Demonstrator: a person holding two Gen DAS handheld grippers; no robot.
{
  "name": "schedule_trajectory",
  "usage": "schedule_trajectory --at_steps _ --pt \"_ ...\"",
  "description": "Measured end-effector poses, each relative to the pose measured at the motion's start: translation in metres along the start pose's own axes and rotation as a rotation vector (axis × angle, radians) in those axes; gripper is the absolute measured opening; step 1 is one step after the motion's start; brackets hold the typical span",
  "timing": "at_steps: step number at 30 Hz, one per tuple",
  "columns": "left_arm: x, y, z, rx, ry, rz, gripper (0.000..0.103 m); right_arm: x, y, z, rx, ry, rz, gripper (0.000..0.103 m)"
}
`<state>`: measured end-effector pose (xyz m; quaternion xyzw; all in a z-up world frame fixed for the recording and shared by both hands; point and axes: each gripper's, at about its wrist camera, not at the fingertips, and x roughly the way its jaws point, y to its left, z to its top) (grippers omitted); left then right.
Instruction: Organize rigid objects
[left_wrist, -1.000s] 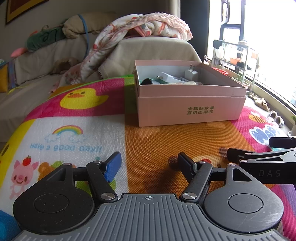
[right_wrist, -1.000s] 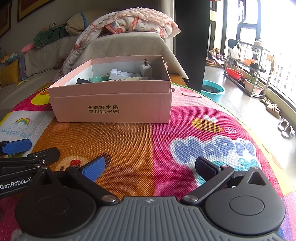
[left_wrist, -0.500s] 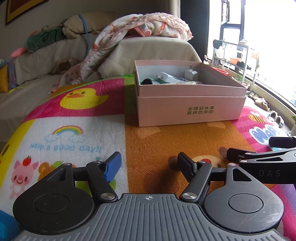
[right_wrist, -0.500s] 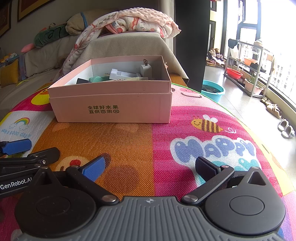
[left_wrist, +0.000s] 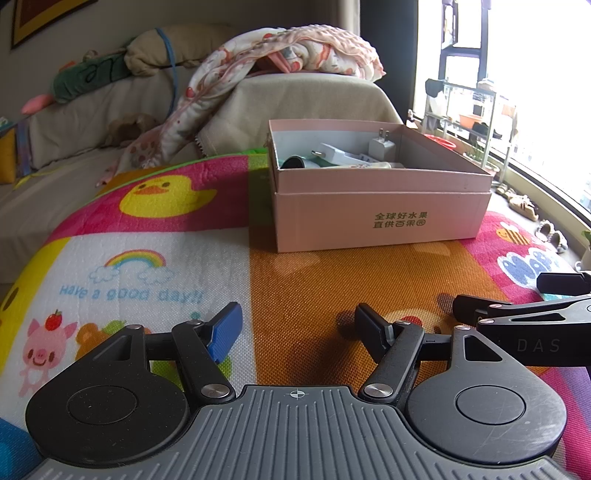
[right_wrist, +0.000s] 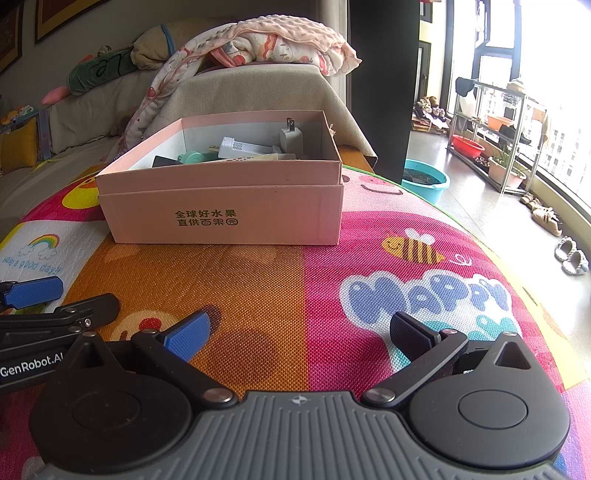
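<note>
A pink cardboard box (left_wrist: 380, 218) stands on the colourful play mat (left_wrist: 295, 288); it also shows in the right wrist view (right_wrist: 221, 218). Inside it lie a white plug adapter (left_wrist: 381, 146), a white charger (left_wrist: 328, 152), a mint-green item (right_wrist: 194, 157) and other small things, partly hidden by the box wall. My left gripper (left_wrist: 297, 328) is open and empty, low over the mat in front of the box. My right gripper (right_wrist: 299, 332) is open and empty, beside the left one. Each gripper's fingers show at the other view's edge.
A sofa (left_wrist: 314, 99) with a bunched blanket (left_wrist: 295, 48) and plush toys stands behind the mat. A teal basin (right_wrist: 424, 179), a metal rack (right_wrist: 491, 136) and shoes (right_wrist: 570, 258) are on the floor at the right by the window.
</note>
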<state>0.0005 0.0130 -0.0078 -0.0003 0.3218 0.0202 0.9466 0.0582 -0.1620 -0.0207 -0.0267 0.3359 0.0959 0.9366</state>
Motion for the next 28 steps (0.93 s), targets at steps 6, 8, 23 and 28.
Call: schedule_trajectory --at_steps 6,8,23,28 --pt "-0.0001 0.0000 0.0001 -0.001 0.000 0.000 0.074 -0.0001 -0.0005 0.0001 0.000 0.000 0.000 0.103" --pt "-0.0001 -0.0002 0.0001 -0.001 0.000 0.000 0.074 -0.0002 -0.0005 0.0001 0.000 0.000 0.000 0.103" --pt "-0.0004 -0.0003 0.0003 0.000 0.000 0.001 0.073 0.0001 0.0001 0.0002 0.000 0.000 0.000 0.103" --pt "0.0004 -0.0015 0.0001 0.010 0.000 0.003 0.073 -0.0002 -0.0008 0.0003 0.000 0.000 0.000 0.103"
